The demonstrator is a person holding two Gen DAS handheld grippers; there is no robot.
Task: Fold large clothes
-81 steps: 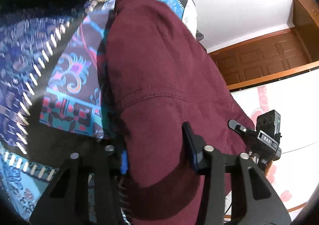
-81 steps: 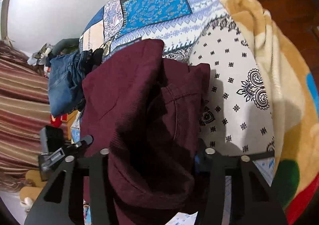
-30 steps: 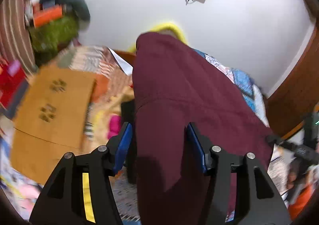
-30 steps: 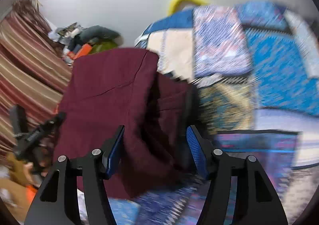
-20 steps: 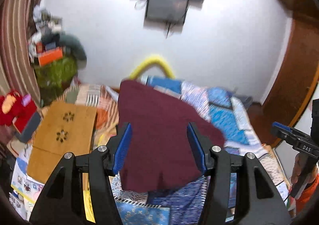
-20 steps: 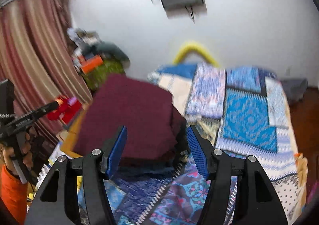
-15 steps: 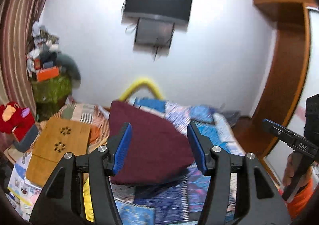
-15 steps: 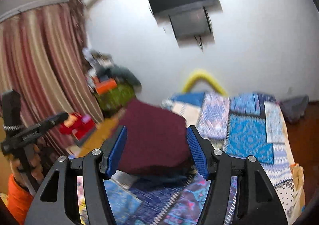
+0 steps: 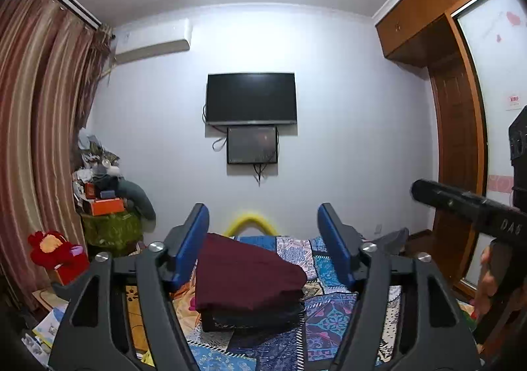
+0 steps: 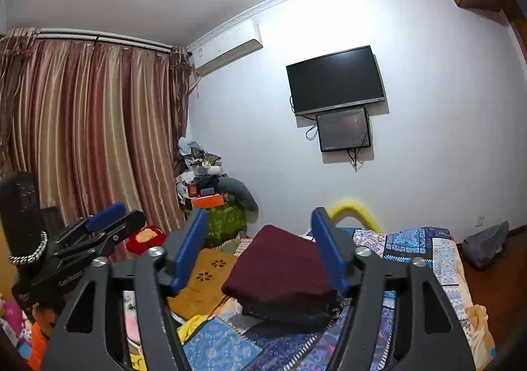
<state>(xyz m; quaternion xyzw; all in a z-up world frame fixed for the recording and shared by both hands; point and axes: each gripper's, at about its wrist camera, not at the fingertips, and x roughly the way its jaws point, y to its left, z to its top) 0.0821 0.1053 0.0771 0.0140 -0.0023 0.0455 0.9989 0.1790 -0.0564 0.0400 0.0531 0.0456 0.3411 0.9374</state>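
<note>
Underneath everything lies a bed spread with a patchwork quilt [image 9: 329, 311] in blues, purples and whites, its far end meeting a pale wall below a curved yellow tube [image 9: 252, 221]. On that wall hangs a black television [image 9: 251, 97] with a smaller dark screen [image 9: 252, 144] just under it, cables dangling. An air conditioner [image 10: 227, 46] sits high near the corner, beside long striped curtains [image 10: 89, 137] in pink and tan. A cluttered heap of boxes and cloth [image 10: 214, 186] fills the corner, and a red plush toy [image 9: 54, 249] rests on the floor nearby. Wooden wardrobe panels [image 9: 457, 153] run along the other side.

The maroon garment [image 9: 243, 275] is folded into a thick rectangle and sits on top of a dark folded item [image 9: 253, 316] on the quilt, near the bed's left edge, beside an orange mat [image 10: 201, 288].

Both the left gripper [image 9: 263, 246] and the right gripper [image 10: 260, 249] are raised above the bed with blue-padded fingers spread wide, holding nothing and well clear of the stack.
</note>
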